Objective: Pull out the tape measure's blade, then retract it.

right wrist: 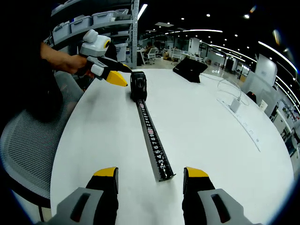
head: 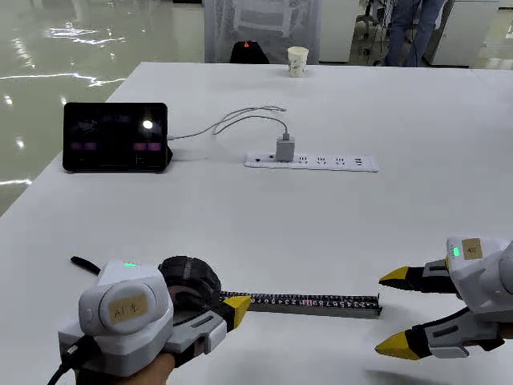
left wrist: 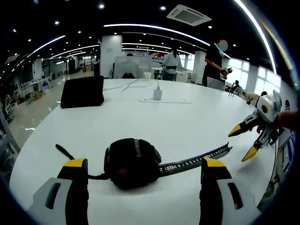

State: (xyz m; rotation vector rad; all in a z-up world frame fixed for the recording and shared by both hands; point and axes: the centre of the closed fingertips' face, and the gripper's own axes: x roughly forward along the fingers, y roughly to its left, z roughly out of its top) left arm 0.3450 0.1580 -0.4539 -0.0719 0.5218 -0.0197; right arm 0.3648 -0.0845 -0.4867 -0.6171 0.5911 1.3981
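A black tape measure case [head: 189, 279] lies on the white table [head: 321, 233] with its blade [head: 313, 302] drawn out to the right and lying flat. My left gripper [head: 207, 295] stands open around the case [left wrist: 131, 161], its yellow fingertips [left wrist: 75, 164] either side and apart from it. My right gripper [head: 395, 311] is open just past the blade's end. In the right gripper view the blade's tip [right wrist: 164, 176] rests between the open gripper's [right wrist: 151, 172] jaws, untouched, and the case [right wrist: 138, 85] lies far up the blade beside the left gripper [right wrist: 110, 75].
A black tablet [head: 116, 136] stands at the back left. A white power strip [head: 313, 161] with a charger and cable lies mid-table. A paper cup [head: 297, 61] sits at the far edge, with a person [head: 409, 24] beyond. The case's black strap [head: 84, 263] trails left.
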